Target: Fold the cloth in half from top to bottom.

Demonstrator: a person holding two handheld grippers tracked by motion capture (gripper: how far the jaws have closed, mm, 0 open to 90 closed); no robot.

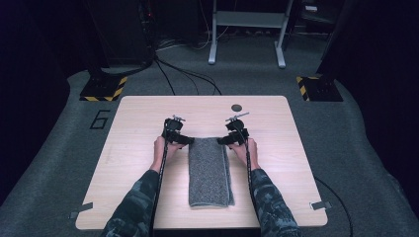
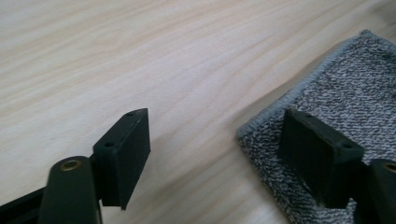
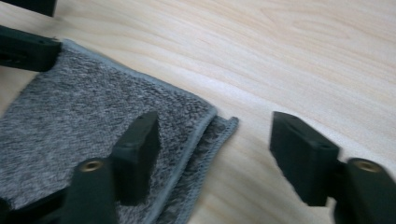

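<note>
A grey towel [image 1: 210, 173], folded into a long strip, lies in the middle of the wooden table [image 1: 138, 118]. My left gripper [image 1: 184, 139] is at the towel's far left corner. In the left gripper view the left gripper [image 2: 215, 116] is open: one jaw hangs over bare wood, the other over the towel [image 2: 336, 88], and the corner sits between them untouched. My right gripper [image 1: 226, 139] is at the far right corner. The right gripper [image 3: 215, 119] is also open astride the layered corner of the towel [image 3: 93, 107], with no pad pressing on it.
A small dark disc [image 1: 236, 107] lies on the table beyond the grippers. On the carpet behind stand a white metal frame [image 1: 247, 19] and two bases with yellow-black stripes [image 1: 104, 88] [image 1: 318, 88]. Cables run over the floor.
</note>
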